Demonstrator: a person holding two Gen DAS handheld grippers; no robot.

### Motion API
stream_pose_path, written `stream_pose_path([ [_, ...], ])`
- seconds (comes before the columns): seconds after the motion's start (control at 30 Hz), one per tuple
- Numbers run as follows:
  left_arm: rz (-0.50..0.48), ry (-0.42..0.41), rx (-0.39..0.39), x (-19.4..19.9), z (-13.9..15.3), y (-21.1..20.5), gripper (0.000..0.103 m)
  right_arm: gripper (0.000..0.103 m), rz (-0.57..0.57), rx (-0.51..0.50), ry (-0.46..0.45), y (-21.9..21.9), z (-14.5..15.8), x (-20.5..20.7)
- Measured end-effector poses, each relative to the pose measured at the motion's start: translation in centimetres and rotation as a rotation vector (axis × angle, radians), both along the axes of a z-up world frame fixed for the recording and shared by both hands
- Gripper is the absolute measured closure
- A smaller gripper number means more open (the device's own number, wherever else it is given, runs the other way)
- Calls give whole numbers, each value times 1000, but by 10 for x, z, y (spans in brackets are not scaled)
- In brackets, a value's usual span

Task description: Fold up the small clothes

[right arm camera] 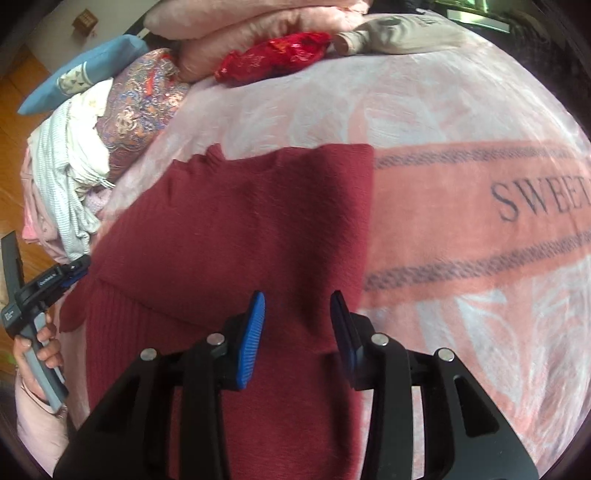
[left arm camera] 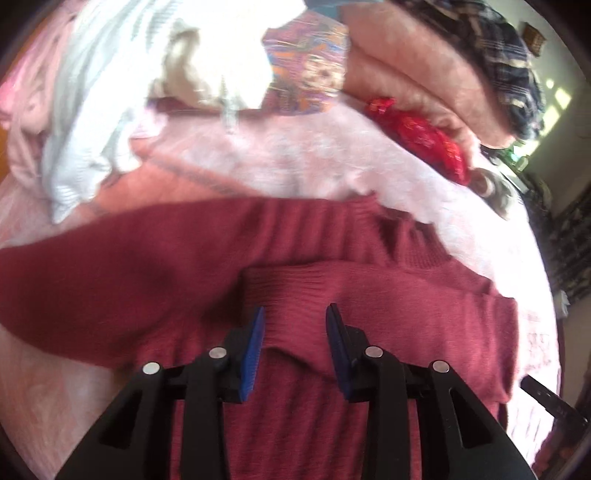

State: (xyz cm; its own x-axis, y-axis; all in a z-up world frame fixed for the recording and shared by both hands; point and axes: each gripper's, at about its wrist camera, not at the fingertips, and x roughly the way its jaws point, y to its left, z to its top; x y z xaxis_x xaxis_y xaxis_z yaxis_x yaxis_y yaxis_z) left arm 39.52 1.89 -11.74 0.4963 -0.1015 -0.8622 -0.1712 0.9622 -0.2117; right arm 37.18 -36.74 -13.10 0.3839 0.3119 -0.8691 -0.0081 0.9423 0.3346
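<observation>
A dark red knitted sweater (left arm camera: pixel 147 266) lies spread on a pink blanket (left arm camera: pixel 295 155), with one ribbed-cuffed sleeve folded across its body. My left gripper (left arm camera: pixel 295 310) hovers over that ribbed cuff, its blue pads apart and pressing on nothing. In the right wrist view the sweater (right arm camera: pixel 240 221) lies flat, its straight edge to the right. My right gripper (right arm camera: pixel 298 295) stands open above the sweater's lower part, near that edge. The left gripper (right arm camera: pixel 74 269) shows at the sweater's left side, held by a hand (right arm camera: pixel 37 343).
The blanket (right arm camera: pixel 480 206) bears a salmon band reading "SWEET". Beyond the sweater lie a heap of white striped clothes (right arm camera: pixel 70 177), a patterned cloth (right arm camera: pixel 144 110), a red bundle (right arm camera: pixel 273 55), folded pink quilts (right arm camera: pixel 240 33), a blue pillow (right arm camera: pixel 92 70) and a beige garment (right arm camera: pixel 399 37). Wooden floor (right arm camera: pixel 14 92) shows left.
</observation>
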Motion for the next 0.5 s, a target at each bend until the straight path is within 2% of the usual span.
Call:
stream_pose_path([
  [0.1,-25,4,-17,5,-8,-14,69,65,25,-3,19,12,-9,10],
  [0.17,-29,56,-29,7,-17,-18,69,66,18,-15,59,13,-23,13],
  [0.27,16,64,-141,-16,-15,-2,69,66,5,29,72,6,-37,12],
  [0.3,17,60,-164,-25,-11,2,68,66,5,42,65,4,-38,11],
  [0.37,18,84,-158,-36,-9,9,63,66,6,53,59,2,-38,10],
  [0.5,19,146,-212,-28,-21,13,62,66,9,28,66,8,-37,9],
])
